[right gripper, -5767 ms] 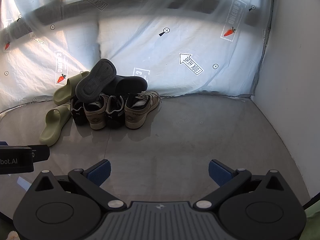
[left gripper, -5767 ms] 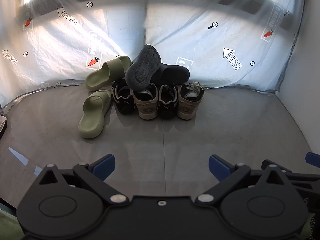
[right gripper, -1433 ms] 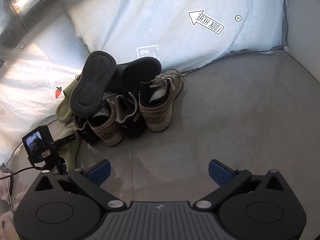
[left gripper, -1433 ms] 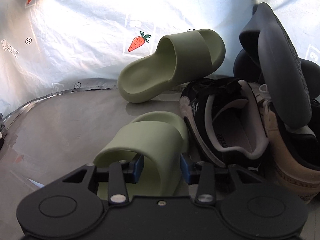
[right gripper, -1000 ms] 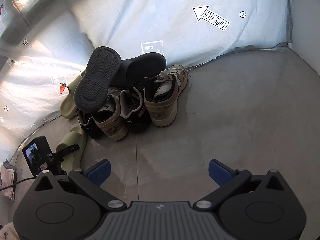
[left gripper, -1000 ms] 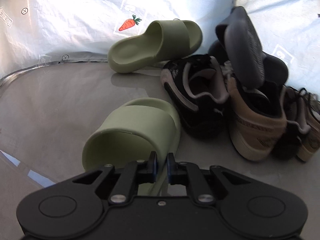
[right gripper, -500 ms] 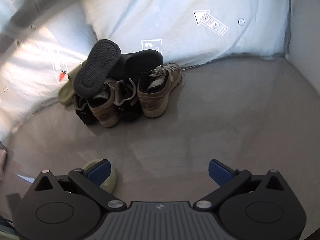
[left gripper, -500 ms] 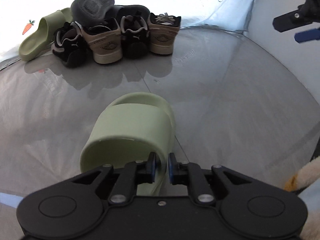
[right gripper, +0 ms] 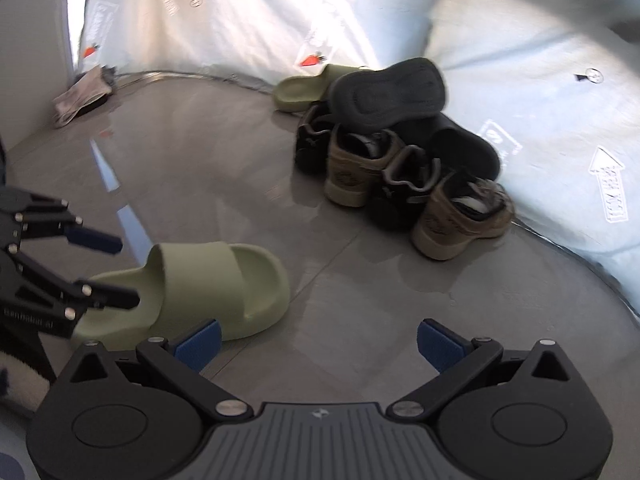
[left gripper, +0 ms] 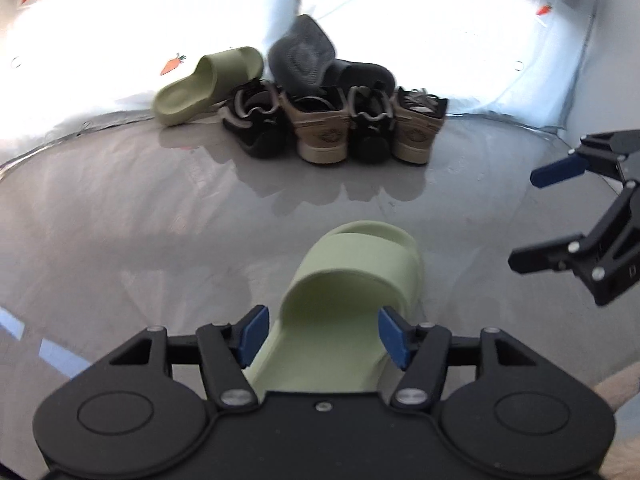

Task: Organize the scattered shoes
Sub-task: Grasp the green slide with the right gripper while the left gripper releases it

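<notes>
At the far left, against the white plastic sheet with carrot prints point(left gripper: 100, 40), one pale green foam slide point(left gripper: 208, 84) leans with its toe up on the pile, probably because it was thrown there and not placed. Just right of it stands a tight group: a black sneaker point(left gripper: 256, 128), a tan sneaker point(left gripper: 320, 132), a second black sneaker point(left gripper: 368, 128) and a second tan sneaker point(left gripper: 418, 128), their heels toward the camera. A dark grey slide point(left gripper: 302, 56) lies across their tops with its sole showing, and its mate point(left gripper: 360, 74) sits behind. The pairs are mixed, so the pile is not yet in order.

In the middle of the grey floor point(left gripper: 120, 220), well apart from the pile, lies the other pale green slide point(left gripper: 356, 280), flat on its sole with the toe toward the pile. The left gripper point(left gripper: 324, 334) is around its heel; its blue fingers point(left gripper: 252, 332) are opening and stand off both sides of the foam, so the slide rests on the floor by itself. I judge that this spot begins a tidy row.

At the right, the right gripper point(right gripper: 318, 346) hangs over bare floor with its fingers wide apart and nothing between them. It seems ready to fetch the next shoe, perhaps the matching green slide.
</notes>
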